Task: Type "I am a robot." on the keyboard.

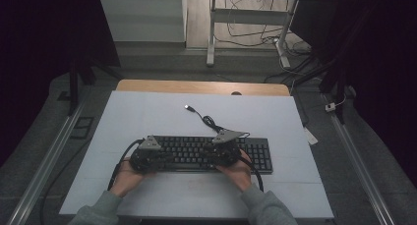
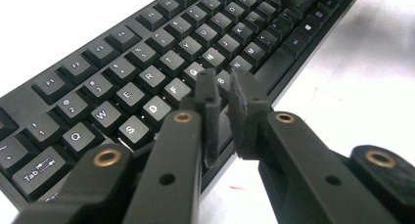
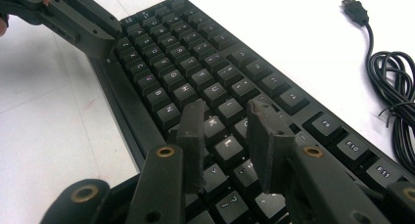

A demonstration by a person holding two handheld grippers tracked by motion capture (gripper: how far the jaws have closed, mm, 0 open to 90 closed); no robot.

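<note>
Black full-size keyboard (image 1: pixel 211 154) with white legends, lying flat and keys-up on the white bench (image 1: pixel 147 117), long edge across it; its black cable (image 1: pixel 209 121) coils behind, USB plug (image 1: pixel 188 107) lying free.

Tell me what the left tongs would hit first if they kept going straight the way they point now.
Most likely the keyboard. The left tongs point down over its letter keys, tips near the G and B keys with only a narrow gap between them. How far above the keys they hang is hard to judge.
</note>
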